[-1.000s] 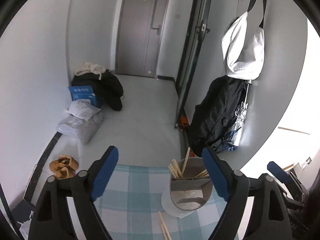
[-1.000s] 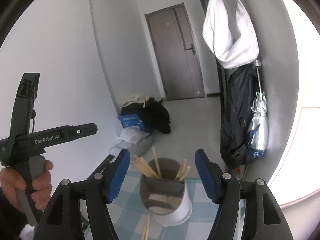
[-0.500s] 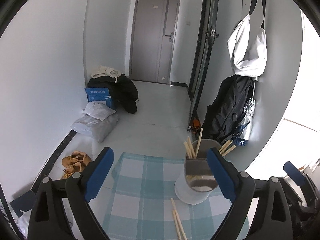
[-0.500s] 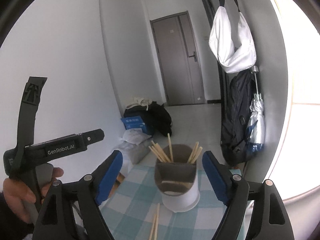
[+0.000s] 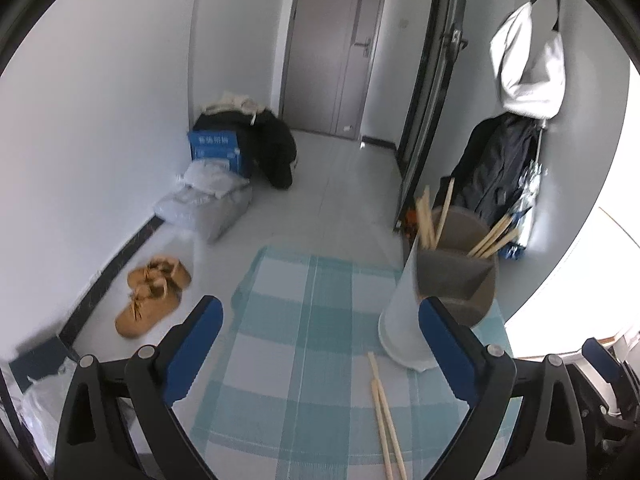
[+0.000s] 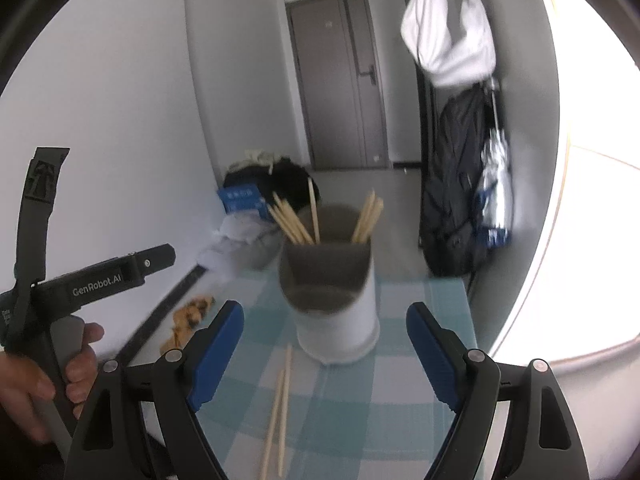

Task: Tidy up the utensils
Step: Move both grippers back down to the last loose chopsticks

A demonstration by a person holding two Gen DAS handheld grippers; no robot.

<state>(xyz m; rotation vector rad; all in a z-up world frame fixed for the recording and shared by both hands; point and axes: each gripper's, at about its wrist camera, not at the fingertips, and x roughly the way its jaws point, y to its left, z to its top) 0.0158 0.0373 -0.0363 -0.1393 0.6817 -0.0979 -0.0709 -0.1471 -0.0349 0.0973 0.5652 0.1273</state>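
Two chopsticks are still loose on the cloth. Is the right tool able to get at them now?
Probably yes: the right tool is open, empty, and the loose chopsticks lie uncovered below it.

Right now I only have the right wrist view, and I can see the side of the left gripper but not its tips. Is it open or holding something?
Observer: The left gripper is open and holds nothing.
Operator: What lies in front of it?
Observer: Two loose chopsticks lie flat on the checked cloth, close to its right finger.
Operator: And that orange blur on the floor?
Observer: A pair of tan shoes, beside the wall's dark skirting.
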